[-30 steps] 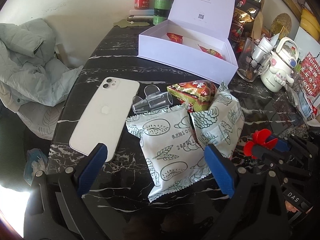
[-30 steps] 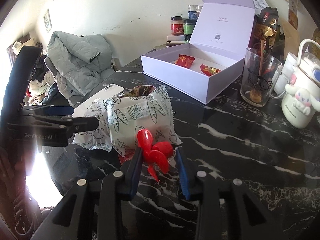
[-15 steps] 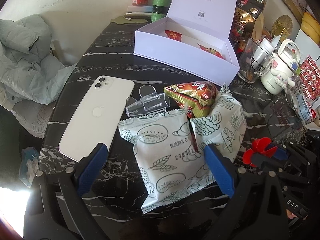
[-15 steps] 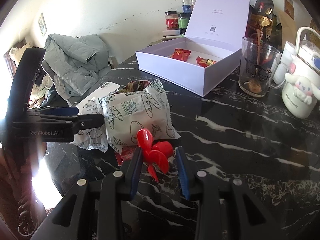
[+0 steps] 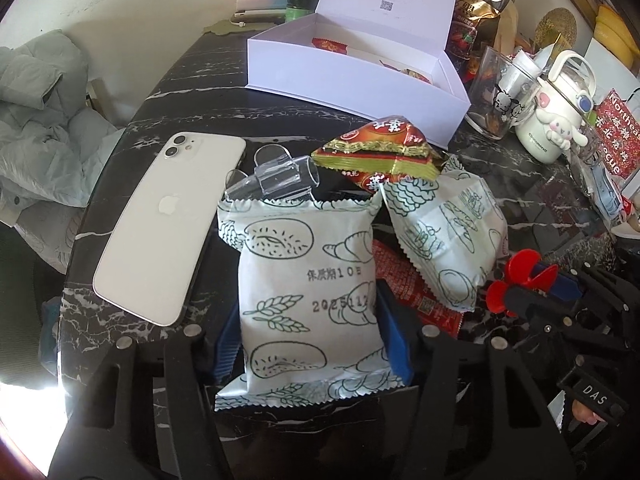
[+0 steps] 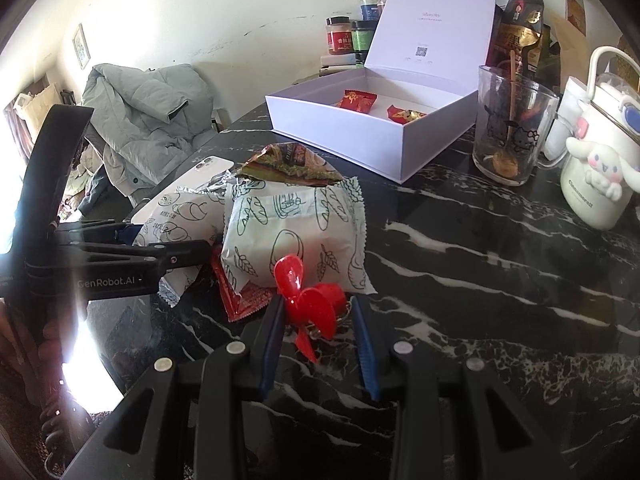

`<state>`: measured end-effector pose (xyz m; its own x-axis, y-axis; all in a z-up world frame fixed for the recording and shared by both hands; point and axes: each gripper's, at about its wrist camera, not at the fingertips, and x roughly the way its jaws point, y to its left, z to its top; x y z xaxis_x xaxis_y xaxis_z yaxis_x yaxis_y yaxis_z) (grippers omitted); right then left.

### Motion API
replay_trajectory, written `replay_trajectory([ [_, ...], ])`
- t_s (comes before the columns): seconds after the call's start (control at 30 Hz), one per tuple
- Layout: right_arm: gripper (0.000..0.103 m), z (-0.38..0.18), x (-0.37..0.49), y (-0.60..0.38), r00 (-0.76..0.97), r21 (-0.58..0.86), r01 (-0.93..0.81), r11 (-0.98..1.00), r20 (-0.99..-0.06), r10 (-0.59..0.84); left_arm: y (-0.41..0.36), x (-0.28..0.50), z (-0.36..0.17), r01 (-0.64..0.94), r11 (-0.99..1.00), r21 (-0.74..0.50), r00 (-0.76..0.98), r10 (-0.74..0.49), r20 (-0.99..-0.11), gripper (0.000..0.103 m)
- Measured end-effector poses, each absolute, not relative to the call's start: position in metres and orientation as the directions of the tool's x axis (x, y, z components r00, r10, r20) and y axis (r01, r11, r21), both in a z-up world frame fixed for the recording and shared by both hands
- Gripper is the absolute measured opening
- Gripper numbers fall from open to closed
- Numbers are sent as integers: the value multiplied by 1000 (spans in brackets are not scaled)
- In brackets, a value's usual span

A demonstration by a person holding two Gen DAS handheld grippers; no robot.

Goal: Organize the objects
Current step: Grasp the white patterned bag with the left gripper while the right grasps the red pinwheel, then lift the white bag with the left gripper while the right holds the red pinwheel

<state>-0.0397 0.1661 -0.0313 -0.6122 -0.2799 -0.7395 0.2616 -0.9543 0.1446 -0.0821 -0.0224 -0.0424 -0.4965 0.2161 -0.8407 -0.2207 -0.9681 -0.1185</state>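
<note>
My left gripper [image 5: 310, 332] is shut on a white bread packet [image 5: 308, 292] with green drawings, on the black marble table [image 6: 500, 272]. A second white packet [image 5: 444, 240] leans beside it, over red snack packets [image 5: 404, 280]; it also shows in the right wrist view [image 6: 296, 232]. A red-gold snack packet [image 5: 376, 152] rests on top. My right gripper [image 6: 318, 332] is shut on a small red propeller toy [image 6: 308, 300] low over the table. The open white box [image 6: 376, 120] holds two red snacks.
A white phone [image 5: 168, 224] and a clear plastic piece [image 5: 276, 178] lie left of the packets. A glass mug [image 6: 510, 124] and a white Cinnamoroll bottle [image 6: 600, 168] stand at the right. Jars [image 6: 352, 36] stand behind the box. A grey jacket [image 6: 148, 112] lies off the table's left.
My left gripper moved forward and closed its fingers on the near white packet. The right gripper kept hold of the red propeller and barely moved.
</note>
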Motion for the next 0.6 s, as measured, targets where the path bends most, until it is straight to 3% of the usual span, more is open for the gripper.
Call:
replay_trajectory([
  [0.6, 34, -1, -19, 162, -663, 112, 289, -951, -693, -283, -29, -54, -4, -248, -960, -132, -542, 251, -802, 57],
])
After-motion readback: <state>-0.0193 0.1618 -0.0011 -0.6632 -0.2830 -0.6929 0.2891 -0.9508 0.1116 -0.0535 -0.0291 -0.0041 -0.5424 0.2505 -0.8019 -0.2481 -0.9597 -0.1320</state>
